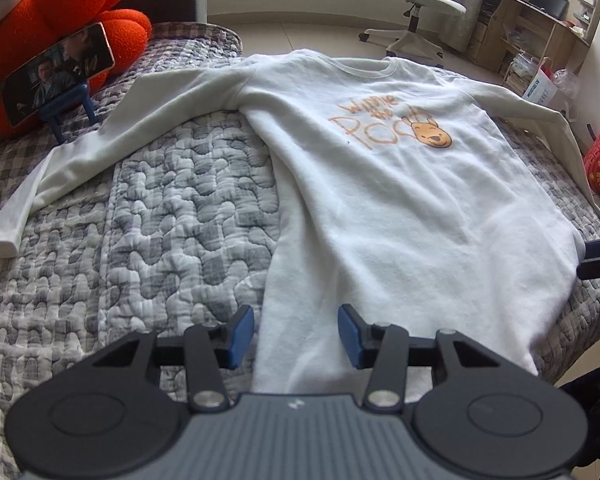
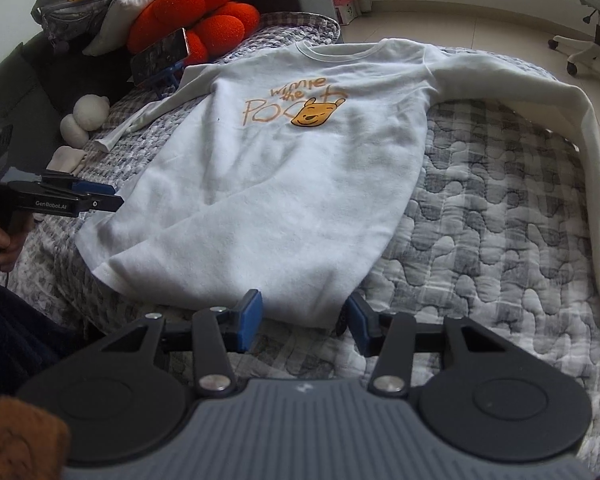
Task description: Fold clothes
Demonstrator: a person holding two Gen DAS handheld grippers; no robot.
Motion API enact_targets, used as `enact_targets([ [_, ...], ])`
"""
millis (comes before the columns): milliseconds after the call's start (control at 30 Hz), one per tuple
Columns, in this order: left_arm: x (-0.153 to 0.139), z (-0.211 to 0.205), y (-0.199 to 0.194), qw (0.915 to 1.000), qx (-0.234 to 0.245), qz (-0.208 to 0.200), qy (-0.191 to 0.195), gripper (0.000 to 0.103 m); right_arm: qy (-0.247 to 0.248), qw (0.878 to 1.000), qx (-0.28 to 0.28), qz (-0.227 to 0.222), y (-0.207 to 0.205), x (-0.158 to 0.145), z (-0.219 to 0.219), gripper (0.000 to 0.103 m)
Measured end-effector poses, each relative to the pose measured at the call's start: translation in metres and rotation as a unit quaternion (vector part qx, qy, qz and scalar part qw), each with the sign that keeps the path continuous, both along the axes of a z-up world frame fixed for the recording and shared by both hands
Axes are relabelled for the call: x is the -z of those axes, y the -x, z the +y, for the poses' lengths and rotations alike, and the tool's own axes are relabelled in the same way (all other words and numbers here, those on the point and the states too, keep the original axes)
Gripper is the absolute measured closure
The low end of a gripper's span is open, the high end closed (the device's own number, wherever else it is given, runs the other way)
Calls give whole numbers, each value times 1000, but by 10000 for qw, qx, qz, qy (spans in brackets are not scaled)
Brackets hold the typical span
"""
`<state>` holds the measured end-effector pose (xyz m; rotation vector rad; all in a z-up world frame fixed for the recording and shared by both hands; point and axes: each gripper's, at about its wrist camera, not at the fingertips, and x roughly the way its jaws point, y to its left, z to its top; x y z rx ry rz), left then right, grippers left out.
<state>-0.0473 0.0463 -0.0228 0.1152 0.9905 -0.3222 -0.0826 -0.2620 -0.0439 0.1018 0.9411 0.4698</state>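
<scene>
Your bed's grey checked quilt (image 1: 172, 216) fills both views, and the white sweatshirt (image 1: 400, 208) lies face up and flat on it, collar at 12 o'clock, hem towards you at 6, both sleeves spread out to the sides. Its orange bear print (image 1: 434, 134) sits on the chest.

At 10 o'clock in the left wrist view an orange plush cushion (image 1: 64, 12) leans by the headboard, with a phone (image 1: 58, 74) propped on a small blue stand in front of it. A white office chair (image 1: 416, 4) stands on the floor at 1 o'clock.

Your left gripper (image 1: 296, 336) hangs over the hem's left corner with its blue pads apart; the cloth's edge lies below and between them, and the pads are not pressing on it.

Your right gripper (image 2: 304, 320) sits at the hem's right corner, jaws likewise parted, the hem edge between the pads without being pinched.
</scene>
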Motion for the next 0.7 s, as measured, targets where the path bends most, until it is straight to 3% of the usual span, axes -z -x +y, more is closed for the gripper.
enact_targets([
  [100, 2, -5, 0, 10000, 35, -14, -70, 58, 11, 9999, 111, -49, -4, 0, -2, 74],
  [133, 2, -6, 0, 9999, 15, -25, -104, 69, 33, 9999, 138, -79, -4, 0, -3, 81],
  [167, 2, -8, 0, 9998, -4, -65, -195, 92, 85, 9998, 149, -139, -4, -1, -3, 91],
  [200, 1, -9, 0, 9996, -7, -117, -273, 98, 167, 9994, 157, -250, -3, -3, -2, 94],
  [300, -19, 0, 10, 9991, -35, -351, 235, 98, 12, 9974, 200, -692, 6, -22, -8, 95],
  [433, -48, 15, 26, 9923, -94, -673, 1035, 98, -878, 9890, 526, -1066, 20, -61, -38, 97],
  [500, -49, 15, 33, 9905, -105, -704, 1176, 98, -1108, 9856, 607, -1128, 28, -71, -48, 97],
  [600, -39, 3, 29, 9947, -55, -584, 841, 98, -981, 9878, 796, -914, 24, -63, -53, 97],
  [700, -25, -10, 24, 9986, 62, -360, 388, 97, -274, 9952, 804, -487, 9, -38, -40, 96],
])
